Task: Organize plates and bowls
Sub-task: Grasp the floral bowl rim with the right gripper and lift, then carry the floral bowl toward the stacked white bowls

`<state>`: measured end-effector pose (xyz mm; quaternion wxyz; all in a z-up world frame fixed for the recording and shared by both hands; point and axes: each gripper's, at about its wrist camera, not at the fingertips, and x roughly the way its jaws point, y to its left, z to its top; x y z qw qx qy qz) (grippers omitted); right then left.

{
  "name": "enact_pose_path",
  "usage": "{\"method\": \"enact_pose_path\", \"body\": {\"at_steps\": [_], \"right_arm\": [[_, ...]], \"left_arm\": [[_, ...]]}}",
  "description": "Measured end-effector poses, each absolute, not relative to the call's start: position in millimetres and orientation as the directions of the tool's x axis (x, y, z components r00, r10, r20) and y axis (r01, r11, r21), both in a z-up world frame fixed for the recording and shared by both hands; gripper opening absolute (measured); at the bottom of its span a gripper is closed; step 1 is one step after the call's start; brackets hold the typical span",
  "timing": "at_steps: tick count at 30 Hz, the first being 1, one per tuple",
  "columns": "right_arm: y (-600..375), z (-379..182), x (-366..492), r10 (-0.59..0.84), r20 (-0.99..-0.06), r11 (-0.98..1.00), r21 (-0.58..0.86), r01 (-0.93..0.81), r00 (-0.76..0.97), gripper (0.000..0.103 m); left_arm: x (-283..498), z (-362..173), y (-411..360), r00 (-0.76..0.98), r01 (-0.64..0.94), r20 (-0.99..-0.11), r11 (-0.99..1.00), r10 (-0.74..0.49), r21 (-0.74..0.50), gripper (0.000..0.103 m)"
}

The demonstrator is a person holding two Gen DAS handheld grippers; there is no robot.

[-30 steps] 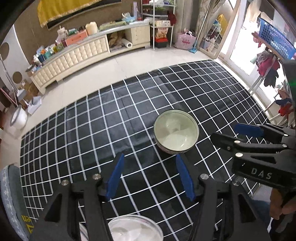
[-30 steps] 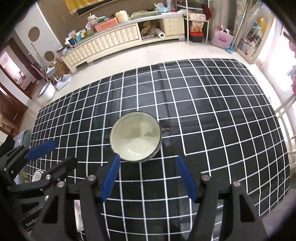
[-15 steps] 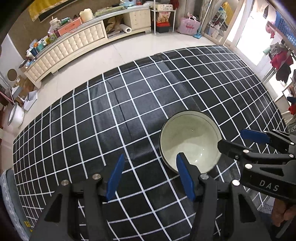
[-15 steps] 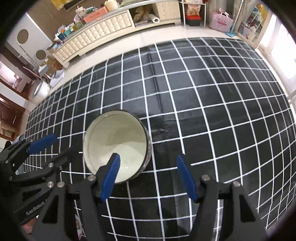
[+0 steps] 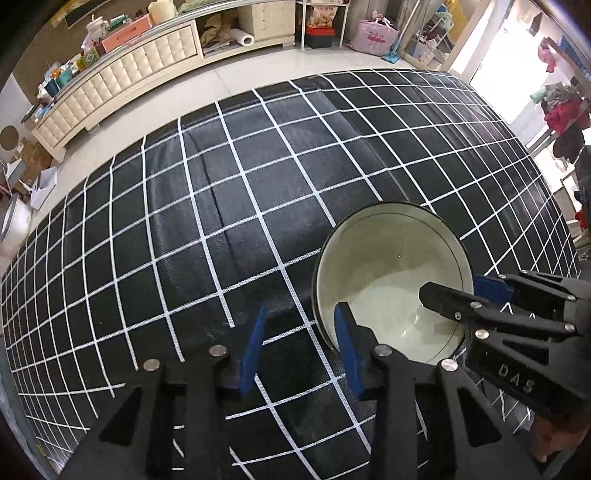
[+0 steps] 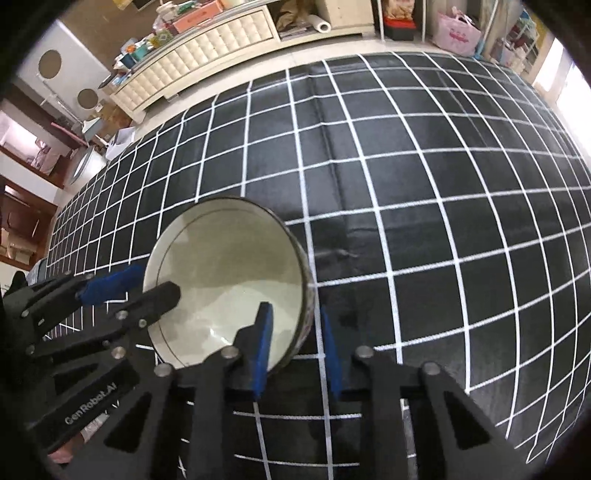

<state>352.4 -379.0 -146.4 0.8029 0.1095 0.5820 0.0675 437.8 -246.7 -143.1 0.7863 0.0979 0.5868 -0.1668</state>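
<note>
A pale green bowl (image 5: 391,273) with a dark patterned outside stands on the black grid cloth (image 5: 221,206). My left gripper (image 5: 301,349) straddles its left rim, one blue pad inside and one outside, jaws partly closed with a gap still showing. My right gripper (image 6: 295,349) straddles the bowl (image 6: 229,273) at its right rim the same way, jaws narrowed around the wall. Each gripper shows in the other's view, at the bowl's opposite side.
The grid cloth (image 6: 424,206) covers the floor around the bowl. A long cream cabinet (image 5: 122,81) with clutter on top stands beyond the cloth's far edge. A pink bag (image 5: 375,35) and shelves stand at the far right.
Both grippers moved forward and down to the bowl and their jaws narrowed around its opposite rims. The white plate seen under the left gripper a second ago is out of view.
</note>
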Motion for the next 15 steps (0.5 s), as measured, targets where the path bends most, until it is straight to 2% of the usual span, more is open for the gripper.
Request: {"method": "enact_pose_path", "body": {"at_steps": [6, 15], "right_arm": [[-381.8, -146.7, 348.0, 0.228, -0.916, 0.969, 0.248, 0.018, 0.331, 0.026], [-371.7, -145.3, 348.6, 0.193, -0.920, 0.978, 0.210, 0.015, 0.341, 0.024]], "left_arm": [[434.9, -145.3, -254.8, 0.246, 0.422, -0.956, 0.905, -0.161, -0.044, 0.020], [435.2, -148.6, -261.6, 0.251, 0.433, -0.957, 0.901, -0.148, -0.026, 0.016]]}}
